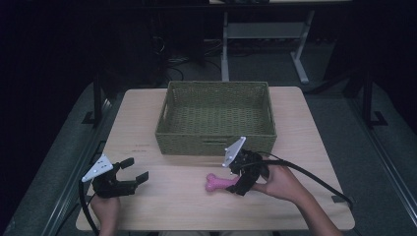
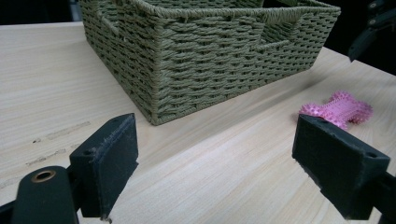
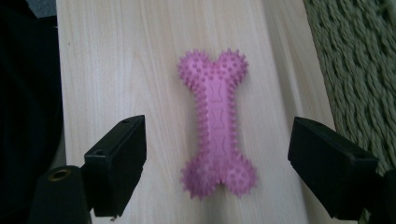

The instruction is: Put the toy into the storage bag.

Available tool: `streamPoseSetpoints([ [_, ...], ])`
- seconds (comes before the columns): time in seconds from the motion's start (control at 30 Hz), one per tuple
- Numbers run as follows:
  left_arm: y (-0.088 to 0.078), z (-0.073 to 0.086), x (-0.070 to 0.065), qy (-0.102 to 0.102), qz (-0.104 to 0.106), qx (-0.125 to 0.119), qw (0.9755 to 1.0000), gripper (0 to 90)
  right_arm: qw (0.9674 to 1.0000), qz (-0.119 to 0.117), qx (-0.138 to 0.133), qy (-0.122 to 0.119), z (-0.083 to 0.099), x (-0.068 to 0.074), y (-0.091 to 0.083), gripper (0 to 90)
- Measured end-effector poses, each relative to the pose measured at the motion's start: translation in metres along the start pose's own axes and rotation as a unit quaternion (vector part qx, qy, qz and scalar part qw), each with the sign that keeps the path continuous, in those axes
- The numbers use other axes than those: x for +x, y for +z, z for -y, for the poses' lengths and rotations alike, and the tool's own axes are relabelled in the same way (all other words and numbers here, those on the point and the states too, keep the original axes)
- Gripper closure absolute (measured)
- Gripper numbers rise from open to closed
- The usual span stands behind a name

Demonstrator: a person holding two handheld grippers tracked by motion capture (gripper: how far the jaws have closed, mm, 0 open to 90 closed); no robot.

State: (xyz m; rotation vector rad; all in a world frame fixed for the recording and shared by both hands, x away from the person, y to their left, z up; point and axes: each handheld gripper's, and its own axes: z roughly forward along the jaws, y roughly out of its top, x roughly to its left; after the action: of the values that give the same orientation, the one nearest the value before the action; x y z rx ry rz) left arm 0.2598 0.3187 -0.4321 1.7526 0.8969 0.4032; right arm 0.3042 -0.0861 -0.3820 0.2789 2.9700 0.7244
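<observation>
A pink spiky bone toy [image 1: 217, 182] lies flat on the wooden table [image 1: 167, 206], just in front of the woven green basket [image 1: 215, 142]. My right gripper [image 1: 241, 180] is open and hovers over the bone's right end, covering that end in the high view. In the right gripper view the bone [image 3: 217, 126] lies lengthwise between the spread jaws of my right gripper [image 3: 219, 142], and neither jaw touches it. My left gripper [image 1: 135, 170] stands open near the front left of the table, holding nothing. In the left gripper view its jaws [image 2: 215, 144] frame bare wood, with the bone [image 2: 338, 109] farther right.
The basket [image 2: 210, 60] looks empty and fills the middle back of the table. A black cable [image 1: 314, 179] trails from the right gripper across the table's right side. Bare wood lies between the two grippers. Dark floor and desk legs [image 1: 225, 44] sit behind.
</observation>
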Motion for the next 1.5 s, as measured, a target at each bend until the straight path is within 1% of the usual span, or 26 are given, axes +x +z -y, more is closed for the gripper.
streamPoseSetpoints([
  [0.03,0.0,0.0,0.0,-0.001,-0.001,0.0,1.0,13.9,1.0,0.0,-0.001,-0.005,-0.002,0.0,0.002,20.2],
  [0.1,0.0,0.0,0.0,-0.002,0.0,-0.001,1.0,13.9,1.0,-0.001,0.003,-0.005,-0.003,-0.002,0.004,20.2],
  [0.13,0.0,0.0,0.0,-0.002,0.0,-0.001,1.0,13.9,0.9998,-0.008,0.018,0.0,-0.006,-0.004,0.009,20.1],
  [0.2,0.0,0.0,0.001,-0.002,0.0,0.0,1.0,13.9,0.9997,-0.008,0.02,-0.006,-0.008,-0.005,0.012,21.2],
  [0.37,0.0,0.0,0.001,-0.003,0.001,-0.001,1.0,13.9,0.9992,-0.019,0.035,-0.001,-0.009,-0.01,0.026,22.8],
  [0.4,0.0,0.0,0.001,-0.002,0.0,-0.001,1.0,13.9,0.9991,-0.021,0.037,-0.005,-0.009,-0.011,0.029,23.3],
  [0.47,0.0,0.0,0.001,-0.002,0.0,-0.001,1.0,13.9,0.9987,-0.024,0.043,-0.008,-0.009,-0.012,0.035,24.8],
  [0.53,-0.001,0.0,0.001,-0.002,0.0,-0.002,1.0,13.9,0.9984,-0.029,0.049,-0.006,-0.01,-0.013,0.039,26.1],
  [0.63,-0.001,0.0,0.001,-0.003,0.0,-0.002,1.0,13.9,0.9979,-0.034,0.054,-0.01,-0.01,-0.014,0.045,29.1],
  [0.8,-0.001,0.0,0.001,-0.003,0.0,-0.002,1.0,13.9,0.9968,-0.042,0.068,-0.01,-0.01,-0.015,0.052,32.5],
  [0.97,-0.001,0.0,0.002,-0.003,0.0,-0.002,1.0,13.9,0.9959,-0.046,0.077,-0.014,-0.009,-0.014,0.057,36.8],
  [1.17,-0.001,0.001,0.002,-0.005,0.001,-0.003,1.0,13.9,0.9953,-0.041,0.086,-0.016,-0.009,-0.015,0.061,42.0],
  [1.2,-0.001,0.001,0.002,-0.004,0.001,-0.003,1.0,13.9,0.995,-0.044,0.088,-0.016,-0.009,-0.015,0.062,44.7],
  [1.37,-0.002,0.001,0.002,-0.006,0.002,-0.005,1.0,13.9,0.9942,-0.045,0.096,-0.02,-0.008,-0.016,0.065,50.2],
  [1.43,-0.002,0.001,0.002,-0.007,0.003,-0.005,1.0,13.9,0.9942,-0.046,0.094,-0.023,-0.008,-0.016,0.065,54.5],
  [1.5,-0.002,0.001,0.002,-0.007,0.003,-0.005,1.0,13.9,0.9941,-0.048,0.094,-0.024,-0.008,-0.016,0.065,56.3],
])
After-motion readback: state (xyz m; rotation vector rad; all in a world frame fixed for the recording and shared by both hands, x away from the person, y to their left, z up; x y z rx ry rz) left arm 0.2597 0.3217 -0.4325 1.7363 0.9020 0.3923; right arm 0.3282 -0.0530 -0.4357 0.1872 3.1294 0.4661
